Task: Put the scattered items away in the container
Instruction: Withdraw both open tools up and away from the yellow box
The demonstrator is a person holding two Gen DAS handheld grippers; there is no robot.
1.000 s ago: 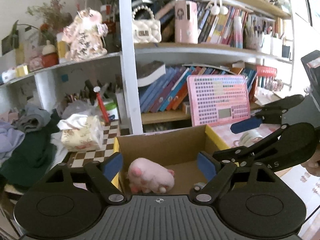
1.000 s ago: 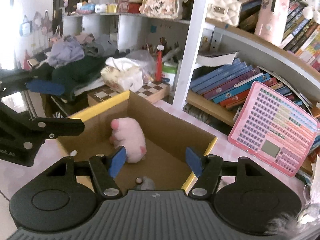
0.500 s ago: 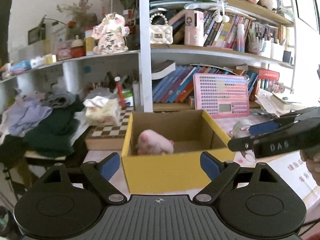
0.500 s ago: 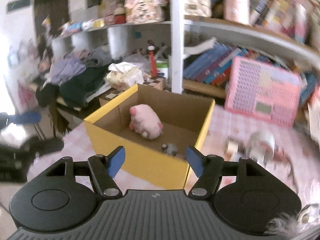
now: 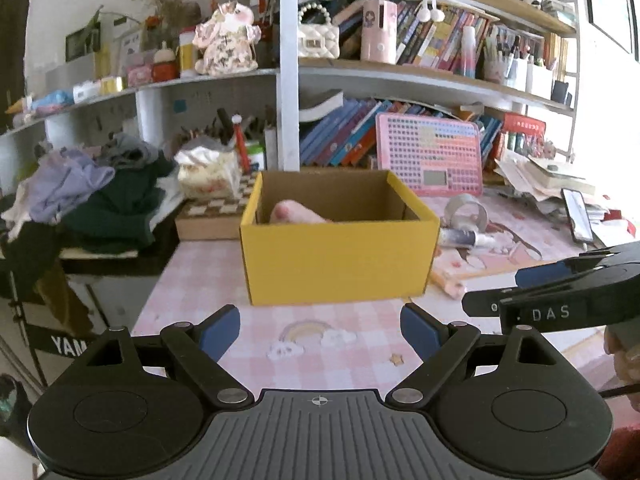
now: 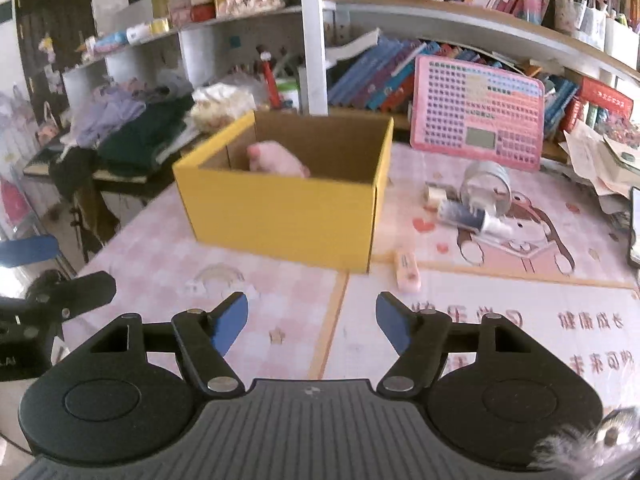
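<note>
Yellow cardboard box now sits farther ahead of both empty, spread grippers, left gripper and right gripper; pink plush remains inside.

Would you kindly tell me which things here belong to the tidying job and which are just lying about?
Job: yellow box, pink plush toy already inside, tape roll, tube, small pink stick.

Lying about: pink board, clothes pile, tissue box, phone.
</note>
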